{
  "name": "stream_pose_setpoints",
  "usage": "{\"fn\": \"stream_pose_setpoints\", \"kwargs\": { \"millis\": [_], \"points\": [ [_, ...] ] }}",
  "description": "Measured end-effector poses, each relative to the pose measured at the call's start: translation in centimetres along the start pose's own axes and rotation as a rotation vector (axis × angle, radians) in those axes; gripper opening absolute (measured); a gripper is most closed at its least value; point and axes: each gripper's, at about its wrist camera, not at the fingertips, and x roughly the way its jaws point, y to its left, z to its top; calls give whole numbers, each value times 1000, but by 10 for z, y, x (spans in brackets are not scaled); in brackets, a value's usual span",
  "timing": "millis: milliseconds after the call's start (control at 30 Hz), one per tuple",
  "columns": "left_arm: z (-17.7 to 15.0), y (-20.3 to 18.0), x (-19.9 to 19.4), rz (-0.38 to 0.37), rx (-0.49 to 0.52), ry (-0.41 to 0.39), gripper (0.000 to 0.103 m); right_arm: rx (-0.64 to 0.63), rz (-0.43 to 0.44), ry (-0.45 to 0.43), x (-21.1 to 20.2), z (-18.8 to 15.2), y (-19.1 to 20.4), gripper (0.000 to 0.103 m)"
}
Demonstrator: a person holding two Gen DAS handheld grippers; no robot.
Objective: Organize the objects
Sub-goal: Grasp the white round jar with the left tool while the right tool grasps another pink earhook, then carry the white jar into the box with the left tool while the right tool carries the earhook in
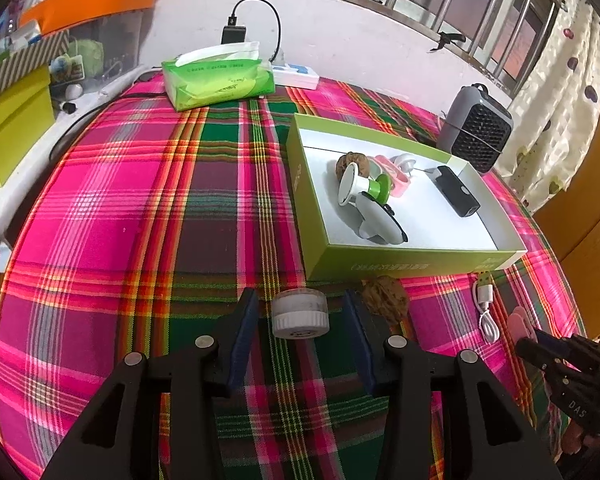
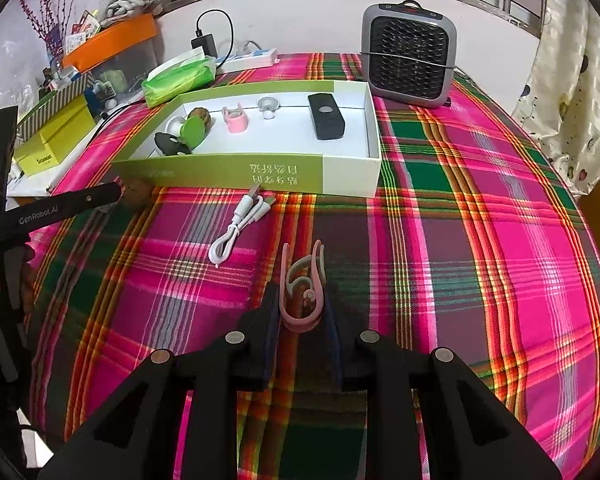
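Left wrist view shows the left gripper spread, a small white jar upright between its fingers, untouched; the right gripper pinches a pink clip, long axis pointing ahead toward the green box.

A woven plaid tablecloth covers the table, its cloth matt and finely ribbed. The shallow box near the far edge looks like cardboard, smooth green outside, plain white inside. Both walnuts have rough, wrinkled brown shells. The small round jar is frosted white plastic with a ridged base. The charging cable is smooth glossy white plastic; the pink clip looks like soft matt rubber. The heater has a grey plastic shell and black honeycomb grille. The tissue pack is shiny green film
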Motion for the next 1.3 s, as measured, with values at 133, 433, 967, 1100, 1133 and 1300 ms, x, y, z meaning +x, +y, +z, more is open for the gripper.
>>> {"fn": "stream_pose_setpoints", "kwargs": {
  "millis": [133, 433, 967, 1100, 1133, 1300],
  "points": [
    [-1, 0, 0, 30, 9, -3, 30, -2, 2, -3, 1, 0, 0, 23],
    [-3, -2, -1, 53, 29, -13, 25, -2, 4, -10, 3, 1, 1, 23],
    [-1, -8, -12, 36, 42, -40, 25, -4, 19, -30, -1, 3, 0, 22],
    [2, -14, -24, 29, 56, -62, 25, -5, 25, -51, -7, 8, -1, 22],
    [3, -16, -27, 25, 61, -68, 25, -6, 28, -57, -9, 9, -1, 22],
    [12, -31, -37, -1, 91, -90, 25, -6, 43, -89, -17, 22, -4, 22]
  ]
}}
